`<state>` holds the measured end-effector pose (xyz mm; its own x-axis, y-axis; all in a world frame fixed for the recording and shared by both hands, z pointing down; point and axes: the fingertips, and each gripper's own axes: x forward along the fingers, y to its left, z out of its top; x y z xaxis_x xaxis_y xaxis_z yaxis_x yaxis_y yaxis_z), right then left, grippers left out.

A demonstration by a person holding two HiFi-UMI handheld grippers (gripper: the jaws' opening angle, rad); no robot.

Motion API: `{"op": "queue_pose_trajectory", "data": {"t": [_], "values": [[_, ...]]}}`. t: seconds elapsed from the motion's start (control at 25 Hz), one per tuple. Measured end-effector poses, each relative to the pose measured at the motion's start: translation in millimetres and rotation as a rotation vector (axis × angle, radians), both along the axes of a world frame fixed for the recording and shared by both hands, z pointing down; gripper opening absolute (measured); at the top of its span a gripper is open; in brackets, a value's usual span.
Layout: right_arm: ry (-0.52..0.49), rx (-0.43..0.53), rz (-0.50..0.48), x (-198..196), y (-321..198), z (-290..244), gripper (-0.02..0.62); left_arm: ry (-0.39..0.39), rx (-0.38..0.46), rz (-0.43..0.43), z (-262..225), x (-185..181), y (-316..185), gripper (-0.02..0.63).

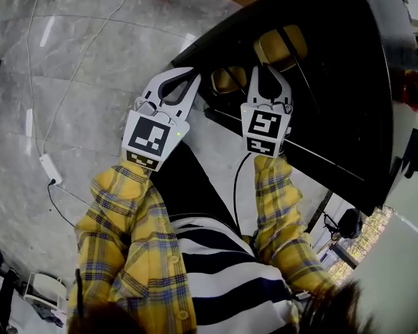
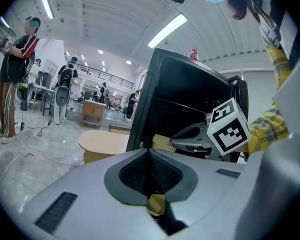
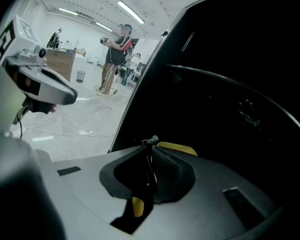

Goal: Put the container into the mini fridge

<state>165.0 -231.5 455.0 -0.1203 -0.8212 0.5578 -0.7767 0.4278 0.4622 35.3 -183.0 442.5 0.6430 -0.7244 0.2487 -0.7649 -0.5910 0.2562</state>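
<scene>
The black mini fridge [image 1: 348, 96] stands open in front of me, dark inside [image 3: 230, 84]. A yellow container [image 1: 284, 44] lies inside it, showing on both sides of my right gripper [image 1: 265, 68]. In the right gripper view the jaws [image 3: 150, 159] are shut on a thin dark edge, with the container's yellow rim [image 3: 179, 147] just behind. My left gripper [image 1: 196, 82] is shut just left of the container's near end [image 1: 228, 79]. Its pads [image 2: 150, 154] meet with nothing between them. The container [image 2: 162, 143] and right gripper [image 2: 205, 134] show ahead.
White cables and a power strip [image 1: 49, 167] lie on the marble floor at left. A low round wooden table [image 2: 102, 141] stands left of the fridge. A red-capped bottle [image 2: 193, 54] sits on top. People [image 2: 12, 74] stand farther back in the hall.
</scene>
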Motion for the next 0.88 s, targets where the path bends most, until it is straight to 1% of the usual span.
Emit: {"op": "queue_pose_trajectory", "data": {"t": [0.12, 0.28, 0.48, 0.64, 0.88], "values": [[-0.053, 0.023, 0.032, -3.9, 10.5, -11.0, 0.048, 0.009, 0.01, -0.012, -10.4, -2.7, 4.5, 0.025], [-0.12, 0.031, 0.081, -5.3, 26.9, -21.5, 0.037, 0.002, 0.031, -0.003, -26.0, -1.4, 13.5, 0.023], [-0.173, 0.031, 0.116, -2.1, 45.5, -34.3, 0.031, -0.001, 0.06, -0.003, -45.5, 0.6, 24.6, 0.023], [-0.215, 0.048, 0.132, -4.1, 57.2, -45.0, 0.028, -0.016, 0.079, -0.01, -57.0, -3.5, 30.5, 0.023], [-0.27, 0.073, 0.126, -11.8, 72.2, -65.9, 0.027, -0.022, 0.093, -0.033, -75.5, -7.5, 36.5, 0.023]]}}
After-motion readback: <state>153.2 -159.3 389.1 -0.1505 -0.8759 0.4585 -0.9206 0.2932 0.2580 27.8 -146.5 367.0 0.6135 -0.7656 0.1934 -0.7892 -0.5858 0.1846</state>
